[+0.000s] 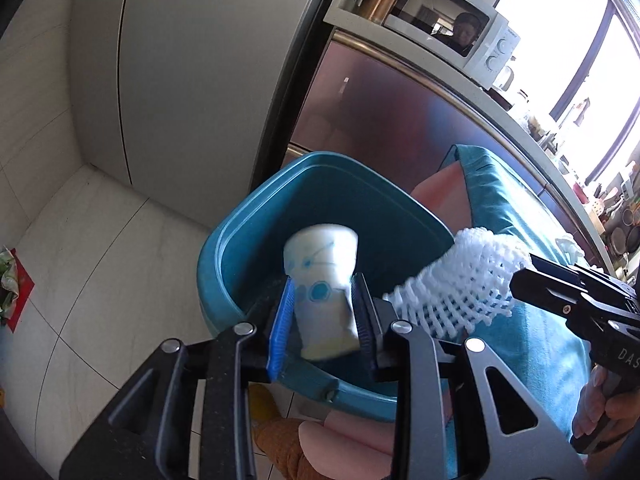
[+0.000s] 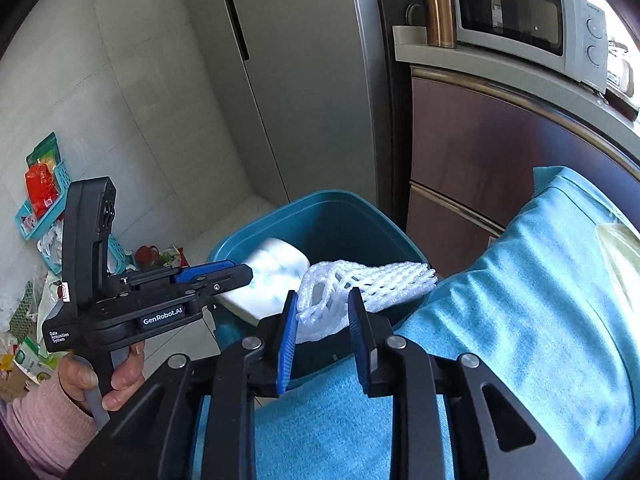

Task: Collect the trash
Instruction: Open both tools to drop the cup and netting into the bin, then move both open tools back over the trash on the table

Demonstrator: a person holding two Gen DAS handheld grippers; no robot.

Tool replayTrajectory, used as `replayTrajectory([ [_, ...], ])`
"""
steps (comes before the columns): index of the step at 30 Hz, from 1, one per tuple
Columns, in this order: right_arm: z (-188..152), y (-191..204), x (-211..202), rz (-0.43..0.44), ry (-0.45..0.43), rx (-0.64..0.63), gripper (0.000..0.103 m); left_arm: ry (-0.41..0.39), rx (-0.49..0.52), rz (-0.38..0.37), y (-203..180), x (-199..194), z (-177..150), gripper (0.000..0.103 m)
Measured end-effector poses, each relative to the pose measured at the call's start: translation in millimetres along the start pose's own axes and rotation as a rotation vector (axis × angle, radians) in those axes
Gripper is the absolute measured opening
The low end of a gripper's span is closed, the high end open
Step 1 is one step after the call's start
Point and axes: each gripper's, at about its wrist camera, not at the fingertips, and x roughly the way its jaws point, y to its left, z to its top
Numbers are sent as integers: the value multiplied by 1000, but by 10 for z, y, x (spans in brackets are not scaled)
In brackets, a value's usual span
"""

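Note:
A teal plastic bin (image 1: 240,216) stands on the floor beside a teal cushion; it also shows in the right wrist view (image 2: 328,204). My left gripper (image 1: 324,312) is shut on a white paper cup (image 1: 324,276) with blue dots, held over the bin's mouth; the cup is blurred in the right wrist view (image 2: 272,276). My right gripper (image 2: 322,320) is shut on a white foam fruit net (image 2: 360,280), which hangs over the bin's right rim; the net also shows in the left wrist view (image 1: 460,276).
A grey fridge (image 2: 304,80) stands behind the bin. A brown cabinet (image 2: 480,140) carries a microwave (image 2: 516,12) and a copper tumbler (image 2: 438,4). A teal cushion (image 2: 520,300) lies to the right. Bags and a blue basket (image 2: 40,200) clutter the left floor.

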Motion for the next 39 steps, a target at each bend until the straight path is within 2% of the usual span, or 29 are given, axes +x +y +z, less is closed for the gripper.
replayTrajectory([
  [2,16,-11,49,2,12,10,30,4,-2,4,1,41,4,29],
  [8,-47,-76,-52,8,-11,41,32,-14,0,4,-23,-15,-57,30],
  [13,-103,-179,-301,23,-78,66,37,-70,51,-20,-207,-246,-63,38],
  [19,-336,-237,-879,42,-185,83,43,-141,167,-106,-668,-605,-120,52],
  [23,-567,-330,-1328,30,-250,104,47,-156,267,-194,-1061,-792,-255,56],
  [27,-856,-481,-1772,-11,-303,149,49,-139,357,-282,-1460,-873,-413,58],
  [30,-1111,-617,-2082,-79,-329,189,50,-118,405,-342,-1748,-894,-552,59],
  [39,-1972,-1098,-2765,-291,-332,385,50,-2,563,-487,-2564,-767,-1088,59],
])
